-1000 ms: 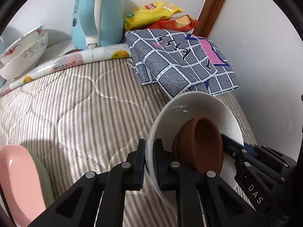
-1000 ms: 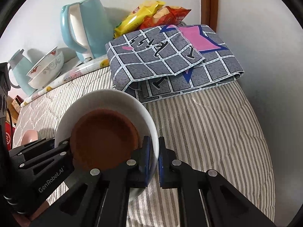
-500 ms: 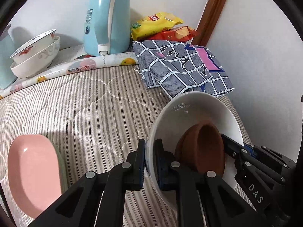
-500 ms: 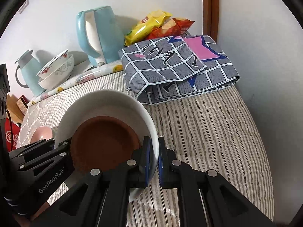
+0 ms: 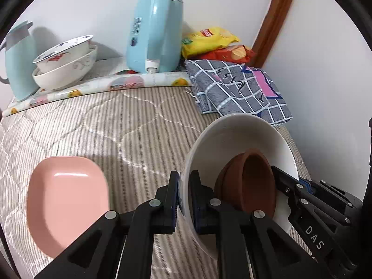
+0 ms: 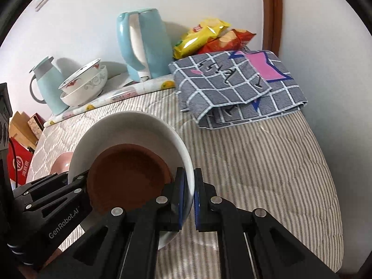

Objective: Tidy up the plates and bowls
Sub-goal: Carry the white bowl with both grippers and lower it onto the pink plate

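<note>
White bowl [image 5: 234, 139] with brown dish [image 5: 247, 183] nested inside, held in the air above the striped quilt [image 5: 130, 125], tilted. Both grippers clamp its rim on opposite sides: left gripper [image 5: 184, 200] has fingers narrow, pinching the bowl wall; right gripper [image 6: 188, 195] same, fingers narrow on the opposite rim. Brown dish sits loose in the bowl, leaning toward the right gripper's side, touching the wall there.

Pink plate [image 5: 67, 204] lies flat on the quilt to the left of the bowl, seems to have a green one under it, can't confirm. Two stacked patterned bowls [image 5: 65, 62] at the back on a fruit-print mat [image 5: 111, 86], between a blue jug [image 5: 18, 62] and a blue kettle [image 5: 155, 34]. Folded checked cloth [image 6: 237, 88] and snack bags [image 6: 209, 37] in the far corner, well apart from the dishes.

Judgement: step is carrying the bowl pair to a stacking spot, likely the back bowls or beside the pink plate; can't tell which. To do it well: level the bowl so the brown dish doesn't slide out, move both grippers together so the rim isn't twisted, lower until the base rests before opening either grip. Soft quilt means it may rock on release.
</note>
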{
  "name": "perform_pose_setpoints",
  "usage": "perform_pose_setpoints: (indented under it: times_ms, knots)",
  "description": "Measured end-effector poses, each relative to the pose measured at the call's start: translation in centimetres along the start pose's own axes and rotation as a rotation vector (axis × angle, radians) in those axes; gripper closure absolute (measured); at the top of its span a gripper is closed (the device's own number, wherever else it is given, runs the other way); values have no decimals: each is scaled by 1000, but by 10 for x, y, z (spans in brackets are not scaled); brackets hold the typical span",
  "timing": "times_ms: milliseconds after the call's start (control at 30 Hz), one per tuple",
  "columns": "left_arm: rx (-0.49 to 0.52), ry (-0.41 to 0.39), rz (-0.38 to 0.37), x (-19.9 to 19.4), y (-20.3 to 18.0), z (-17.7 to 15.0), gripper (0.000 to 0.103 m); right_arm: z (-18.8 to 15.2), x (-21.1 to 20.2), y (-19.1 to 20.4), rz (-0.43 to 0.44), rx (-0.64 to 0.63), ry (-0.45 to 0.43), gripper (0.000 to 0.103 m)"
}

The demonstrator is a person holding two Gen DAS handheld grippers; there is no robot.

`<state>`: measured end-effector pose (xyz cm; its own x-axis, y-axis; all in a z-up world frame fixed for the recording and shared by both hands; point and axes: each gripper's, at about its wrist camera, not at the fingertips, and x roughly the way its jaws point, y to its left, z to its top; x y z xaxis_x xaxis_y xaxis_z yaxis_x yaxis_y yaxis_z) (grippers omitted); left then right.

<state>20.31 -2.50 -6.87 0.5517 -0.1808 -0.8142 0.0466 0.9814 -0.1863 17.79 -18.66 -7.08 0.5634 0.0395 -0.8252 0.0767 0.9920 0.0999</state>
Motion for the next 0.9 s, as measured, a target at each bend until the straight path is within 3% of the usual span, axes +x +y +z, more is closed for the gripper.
perform_pose_setpoints:
  times_ms: [900]
  knots:
    - [-154, -74, 45, -55, 102, -19, 93, -4, -11, 110, 62, -132, -15, 96]
